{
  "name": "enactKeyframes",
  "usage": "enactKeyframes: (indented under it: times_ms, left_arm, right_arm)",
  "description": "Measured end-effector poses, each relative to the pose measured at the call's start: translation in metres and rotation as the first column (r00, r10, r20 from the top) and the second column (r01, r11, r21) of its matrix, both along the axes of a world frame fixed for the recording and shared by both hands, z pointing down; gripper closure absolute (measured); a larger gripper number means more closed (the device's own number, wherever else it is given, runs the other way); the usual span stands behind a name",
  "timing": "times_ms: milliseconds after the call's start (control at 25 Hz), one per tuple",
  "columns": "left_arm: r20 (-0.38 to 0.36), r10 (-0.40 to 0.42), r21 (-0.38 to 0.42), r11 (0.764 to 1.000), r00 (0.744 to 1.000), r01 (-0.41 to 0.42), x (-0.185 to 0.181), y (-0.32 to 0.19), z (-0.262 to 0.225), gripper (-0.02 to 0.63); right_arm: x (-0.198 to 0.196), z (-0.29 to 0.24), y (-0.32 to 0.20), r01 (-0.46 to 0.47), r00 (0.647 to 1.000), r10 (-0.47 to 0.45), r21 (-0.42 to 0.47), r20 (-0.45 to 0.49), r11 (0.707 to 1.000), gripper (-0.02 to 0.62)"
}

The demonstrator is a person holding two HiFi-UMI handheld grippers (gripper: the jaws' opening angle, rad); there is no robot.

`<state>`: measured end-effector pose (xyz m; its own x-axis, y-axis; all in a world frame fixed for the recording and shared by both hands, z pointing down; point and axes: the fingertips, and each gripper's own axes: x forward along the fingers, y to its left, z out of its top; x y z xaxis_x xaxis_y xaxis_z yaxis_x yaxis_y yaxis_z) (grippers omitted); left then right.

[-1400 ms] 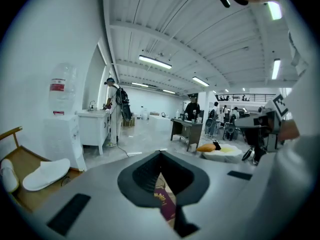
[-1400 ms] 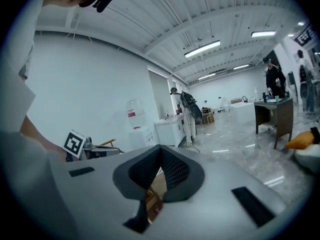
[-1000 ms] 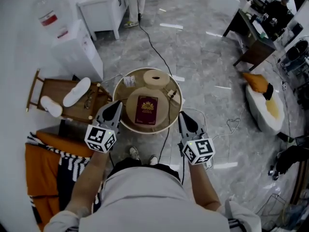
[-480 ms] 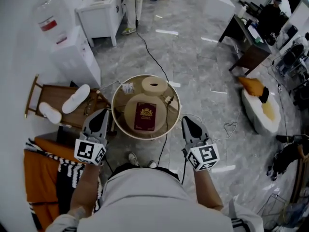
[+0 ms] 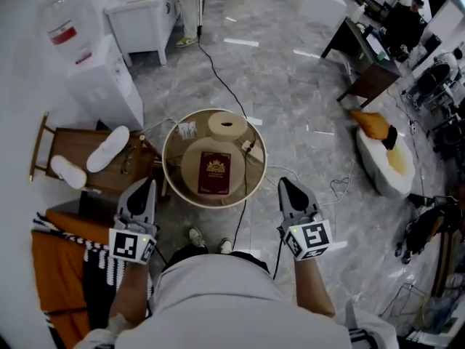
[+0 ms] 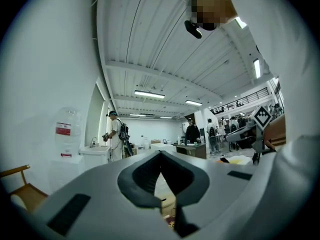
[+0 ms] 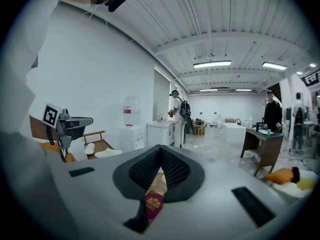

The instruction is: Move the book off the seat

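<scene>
Looking along the left claw (image 6: 160, 154), find both jaws pressed together at the tips with nothing caught between. Same with the right claw (image 7: 160, 149): tips met, empty, only a sliver of the maroon book (image 7: 153, 206) glimpsed far off through the slot behind the pads. Seen from the head view, held about level on either side of the person's body, well apart, both short of the round white-rimmed tub (image 5: 166, 147) standing on the grey marble floor (image 5: 290, 86). Inside that tub, lying flat on the round tan seat (image 5: 189, 173), find the book, gold crest upward, touched by neither claw. Just behind the seat, within the same rim: a smaller tan disc (image 5: 227, 126) with a hole at its centre and a little white packet (image 5: 187, 130). Crossing the rim beside the book and running away over the floor: a thin black cable (image 5: 244, 177). Left of the tub, near the left claw: a wooden chair (image 5: 76, 147) carrying two white slippers (image 5: 109, 138). Farther back by the wall: a white cabinet (image 5: 138, 13) and a water dispenser (image 5: 105, 82). Down by the person's left arm: orange fabric (image 5: 54, 267) with a black-and-white striped piece over it.
</scene>
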<state>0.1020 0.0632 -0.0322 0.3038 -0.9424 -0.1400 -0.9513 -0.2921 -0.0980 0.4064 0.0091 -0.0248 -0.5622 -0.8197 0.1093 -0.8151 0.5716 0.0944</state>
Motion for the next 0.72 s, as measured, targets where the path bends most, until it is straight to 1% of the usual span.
enactKeyframes:
  times_ms: [240, 320, 440, 520, 720]
  left_arm:
    - [-0.003, 0.021, 0.008, 1.000, 1.000, -0.021, -0.006, -0.004, 0.002, 0.589]
    - [-0.001, 0.024, 0.014, 1.000, 1.000, -0.024, -0.012, -0.003, 0.003, 0.589]
    - [-0.026, 0.009, 0.019, 1.000, 1.000, -0.008, -0.025, -0.001, 0.004, 0.589]
    - [-0.048, 0.001, 0.016, 1.000, 0.999, -0.001, -0.032, 0.002, 0.003, 0.589]
    - [-0.047, -0.011, 0.021, 1.000, 0.999, 0.012, -0.051, 0.005, 0.003, 0.589]
  right_arm:
    - [-0.021, -0.002, 0.002, 0.016, 1.000, -0.016, -0.013, 0.002, 1.000, 0.574]
    - [-0.034, 0.000, 0.004, 0.023, 1.000, -0.023, -0.005, -0.016, 1.000, 0.574]
    - [-0.053, 0.005, 0.005, 0.037, 0.998, -0.036, 0.009, -0.050, 0.999, 0.574]
    - [-0.062, 0.006, 0.005, 0.042, 0.999, -0.042, 0.001, -0.028, 0.999, 0.574]
    - [-0.084, 0.003, -0.001, 0.058, 0.998, -0.058, -0.002, 0.030, 0.998, 0.574]
